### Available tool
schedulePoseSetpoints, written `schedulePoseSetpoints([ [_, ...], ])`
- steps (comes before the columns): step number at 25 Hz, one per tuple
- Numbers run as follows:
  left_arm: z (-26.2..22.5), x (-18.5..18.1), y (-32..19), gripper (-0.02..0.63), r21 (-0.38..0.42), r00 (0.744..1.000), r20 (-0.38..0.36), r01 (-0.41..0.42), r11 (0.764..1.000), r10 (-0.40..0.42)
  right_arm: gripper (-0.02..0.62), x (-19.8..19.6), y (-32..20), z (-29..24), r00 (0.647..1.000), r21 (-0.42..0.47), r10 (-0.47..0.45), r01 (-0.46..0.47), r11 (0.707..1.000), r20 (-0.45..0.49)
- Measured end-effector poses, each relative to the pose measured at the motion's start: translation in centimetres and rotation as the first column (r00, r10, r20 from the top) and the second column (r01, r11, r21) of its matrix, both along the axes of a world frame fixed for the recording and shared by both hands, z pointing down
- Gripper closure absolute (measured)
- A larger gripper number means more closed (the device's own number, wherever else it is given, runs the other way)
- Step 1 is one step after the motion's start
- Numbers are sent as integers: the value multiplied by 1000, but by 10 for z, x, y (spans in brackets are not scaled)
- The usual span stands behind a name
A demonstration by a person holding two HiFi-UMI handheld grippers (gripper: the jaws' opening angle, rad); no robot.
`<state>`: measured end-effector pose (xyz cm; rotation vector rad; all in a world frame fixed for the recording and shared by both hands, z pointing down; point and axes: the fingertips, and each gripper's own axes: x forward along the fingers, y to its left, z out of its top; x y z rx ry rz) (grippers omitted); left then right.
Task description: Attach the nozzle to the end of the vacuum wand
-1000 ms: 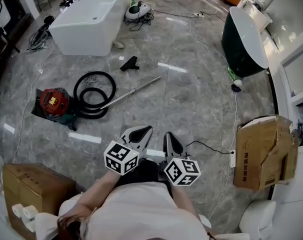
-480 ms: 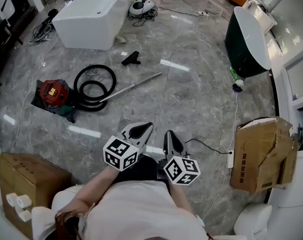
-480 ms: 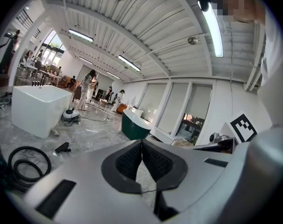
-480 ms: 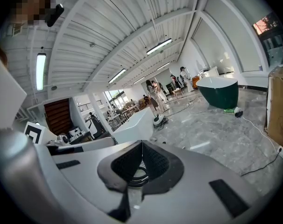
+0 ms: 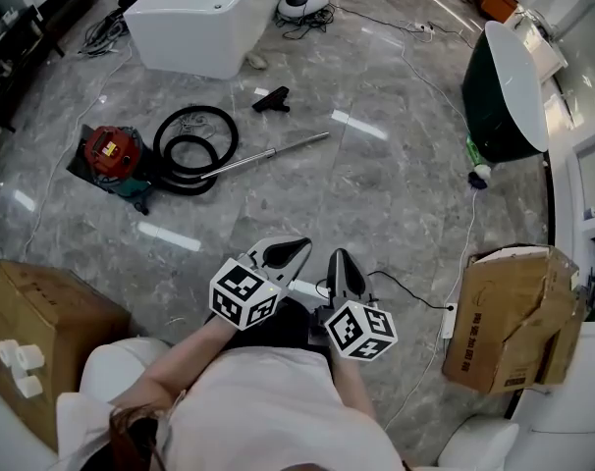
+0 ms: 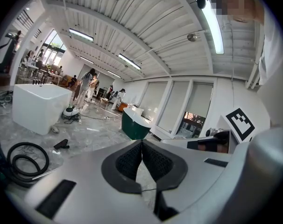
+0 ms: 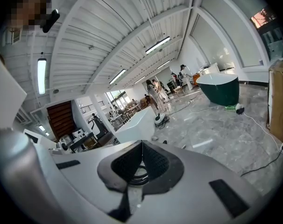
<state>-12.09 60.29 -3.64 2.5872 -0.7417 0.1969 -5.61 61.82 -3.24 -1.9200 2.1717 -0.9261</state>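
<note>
The black nozzle (image 5: 274,99) lies alone on the grey marble floor, a little beyond the far end of the silver wand (image 5: 268,155). The wand runs from a coiled black hose (image 5: 194,150) joined to a red vacuum (image 5: 111,152). Both grippers are held close to the person's body, well short of these parts. My left gripper (image 5: 296,246) is shut with nothing in it, and my right gripper (image 5: 337,256) is shut and empty beside it. The left gripper view shows the nozzle (image 6: 62,144) and the hose (image 6: 24,160) far off at the left.
A white bathtub (image 5: 214,18) stands beyond the nozzle and a dark green tub (image 5: 504,91) at the right. Cardboard boxes sit at the right (image 5: 509,322) and the near left (image 5: 42,346). A thin black cable (image 5: 415,292) crosses the floor near my right gripper.
The whole floor scene has slid down and to the right in the head view as the person moves toward the vacuum parts. Both grippers travel along, still shut and empty.
</note>
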Motion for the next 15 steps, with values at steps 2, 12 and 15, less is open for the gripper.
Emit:
schedulePoseSetpoints([
  [2,0,1,0,598,0,1000,1,6,1000,-6,578,4,0,-1,1000,5,10,-10,1000,-3],
  [12,8,11,-12,598,-10,1000,6,10,1000,-10,578,21,-9,8,999,-9,35,-35,999,-29],
  [15,9,11,-27,597,-14,1000,1,18,1000,-18,578,27,-24,11,998,-17,45,-46,999,-32],
])
